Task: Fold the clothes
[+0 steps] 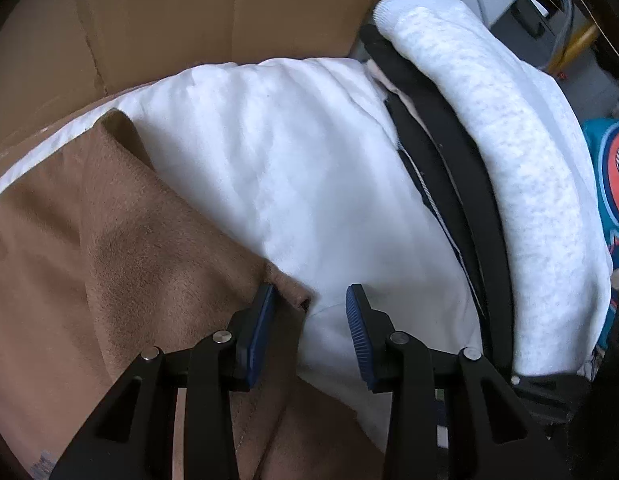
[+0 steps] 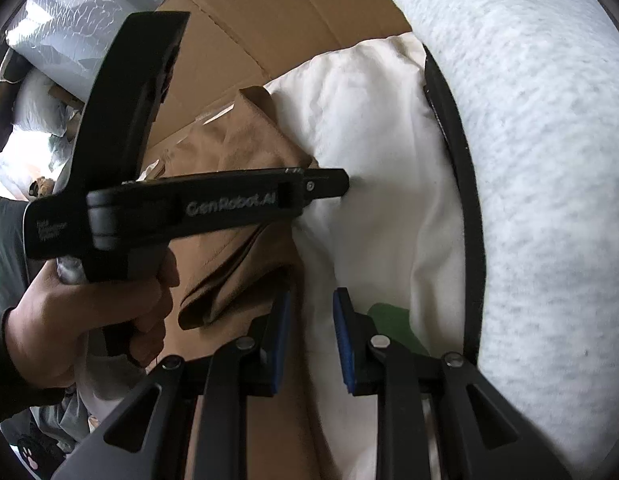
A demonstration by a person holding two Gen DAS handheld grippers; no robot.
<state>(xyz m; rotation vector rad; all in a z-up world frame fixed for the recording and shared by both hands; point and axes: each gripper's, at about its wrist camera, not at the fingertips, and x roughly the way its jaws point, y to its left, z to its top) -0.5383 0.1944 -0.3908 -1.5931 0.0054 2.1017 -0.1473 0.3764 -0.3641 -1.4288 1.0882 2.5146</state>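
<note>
- Clothes lie heaped: a brown garment (image 1: 109,240) at the left of the left wrist frame, a white garment (image 1: 269,152) at centre.
- Left claw (image 1: 309,300) stands partly spread, pads astride the brown edge where it meets the white, not yet pinching.
- Right claw (image 2: 311,300) sits narrowly parted over white cloth; I cannot tell whether it grips.
- Judged step: taking hold of an edge; next, close and lift.

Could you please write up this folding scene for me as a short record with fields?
Left claw: jaws partly apart where the brown garment meets the white garment; grip unclear
Right claw: seemingly closed on a fold of the white garment
Beside them: grey sweatshirt lying over a black garment
Behind: cardboard box
Left hand: wrapped around the left claw's handle
</note>
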